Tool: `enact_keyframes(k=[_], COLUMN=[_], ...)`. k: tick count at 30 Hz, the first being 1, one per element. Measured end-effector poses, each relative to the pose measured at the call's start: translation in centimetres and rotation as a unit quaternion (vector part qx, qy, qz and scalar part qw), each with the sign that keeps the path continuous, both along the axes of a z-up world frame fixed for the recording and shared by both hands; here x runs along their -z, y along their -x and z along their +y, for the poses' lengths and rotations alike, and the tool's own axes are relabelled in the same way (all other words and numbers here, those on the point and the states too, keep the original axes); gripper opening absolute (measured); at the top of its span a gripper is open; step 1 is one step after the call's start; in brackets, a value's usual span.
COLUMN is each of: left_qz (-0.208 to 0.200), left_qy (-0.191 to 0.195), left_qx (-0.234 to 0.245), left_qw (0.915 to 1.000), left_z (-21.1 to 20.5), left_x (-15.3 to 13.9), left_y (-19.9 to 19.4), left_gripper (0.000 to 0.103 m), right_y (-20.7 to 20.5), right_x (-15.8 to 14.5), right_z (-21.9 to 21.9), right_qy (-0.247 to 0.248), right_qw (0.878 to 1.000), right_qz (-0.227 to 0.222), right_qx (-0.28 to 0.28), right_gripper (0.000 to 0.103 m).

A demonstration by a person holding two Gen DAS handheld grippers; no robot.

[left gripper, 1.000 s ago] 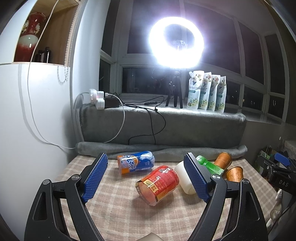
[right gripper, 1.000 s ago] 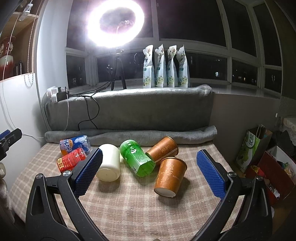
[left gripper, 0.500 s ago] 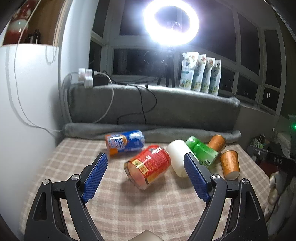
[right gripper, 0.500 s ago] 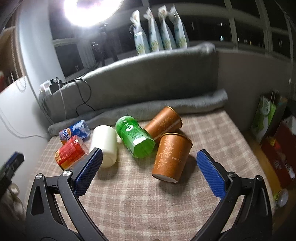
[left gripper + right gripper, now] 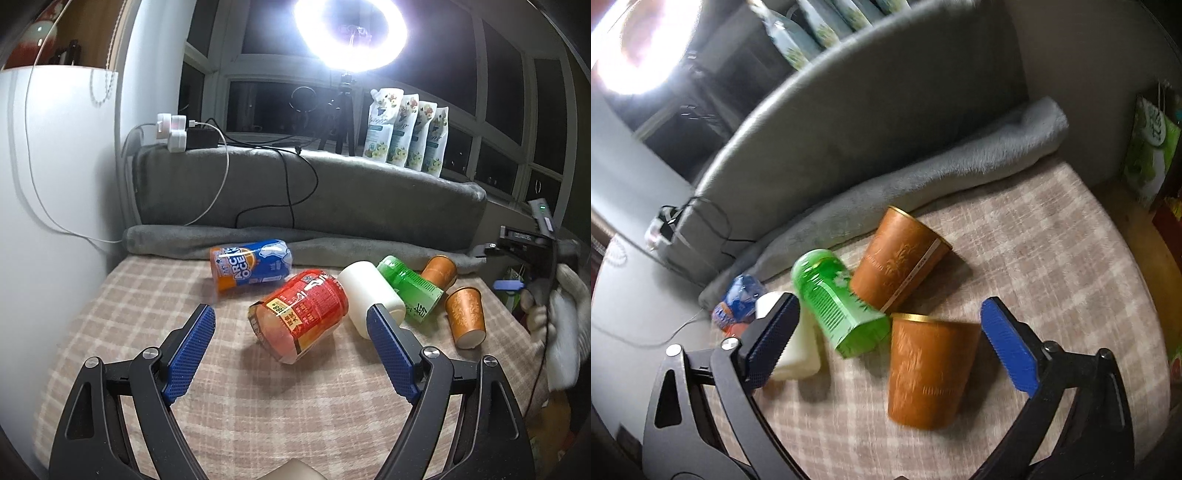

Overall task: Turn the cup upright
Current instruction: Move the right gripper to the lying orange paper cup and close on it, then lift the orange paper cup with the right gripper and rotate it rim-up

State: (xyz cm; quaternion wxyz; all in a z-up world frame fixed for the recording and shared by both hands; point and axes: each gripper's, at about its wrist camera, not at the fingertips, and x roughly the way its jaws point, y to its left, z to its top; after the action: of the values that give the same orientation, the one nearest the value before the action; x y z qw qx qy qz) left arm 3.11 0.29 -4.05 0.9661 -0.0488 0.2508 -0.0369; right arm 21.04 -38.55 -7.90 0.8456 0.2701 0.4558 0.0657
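The right hand-held gripper (image 5: 886,339) hangs wide open over the brown cup (image 5: 929,373), which lies on its side on the checked surface (image 5: 1052,258). The left hand-held gripper (image 5: 291,350), also wide, holds nothing near the red can (image 5: 301,314).

The scene is lit by a big ring light (image 5: 351,31), so bright that its middle is washed out to white. The windows behind it are black. Soft dark shadows are thrown toward the camera under the red can (image 5: 301,315). The right wrist view is smeared by blur, most at the brown cup (image 5: 929,371). Straight lines are bent near the edges, and the corners are dark.
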Motion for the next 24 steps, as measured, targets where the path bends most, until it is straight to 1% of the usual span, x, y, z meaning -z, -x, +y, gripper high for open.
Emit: enact_keyframes(k=[3,8,11,13,18,24], left_qz=[0.003,0.010,0.013,0.014,0.017,0.018], left_qy=[0.005,0.010,0.012,0.013,0.016,0.020], left_qx=[-0.001,-0.002,-0.003,-0.005,-0.013,-0.021], left_qw=[1.0000,0.9999,0.9998,0.9998,0.9996,0.9994], left_z=[0.3,0.9,1.1,1.2,1.7,2.3], left_x=[0.2,0.6,0.7,0.8,1.1,1.2], left_y=[-0.1,-0.1,-0.2,-0.3,-0.6,-1.0], left_gripper=[0.084,0.084,0.084,0.084,0.084,0.084], right_y=[-2.4,-5.7,-7.2,-7.9,-9.6,-11.0], right_x=[1.1,2.2,3.1,3.6,4.9,6.6], right_z=[0.1,0.7,1.2,1.6,2.0,3.5], right_qy=[-0.001,-0.001,0.010,0.011,0.006,0.011], right_qw=[0.999,0.998,0.996,0.995,0.993,0.990], right_qz=[0.033,0.065,0.084,0.096,0.118,0.142], right_qx=[0.007,0.008,0.009,0.007,0.013,0.013], right_gripper=[0.097,0.097,0.095,0.092,0.091,0.082])
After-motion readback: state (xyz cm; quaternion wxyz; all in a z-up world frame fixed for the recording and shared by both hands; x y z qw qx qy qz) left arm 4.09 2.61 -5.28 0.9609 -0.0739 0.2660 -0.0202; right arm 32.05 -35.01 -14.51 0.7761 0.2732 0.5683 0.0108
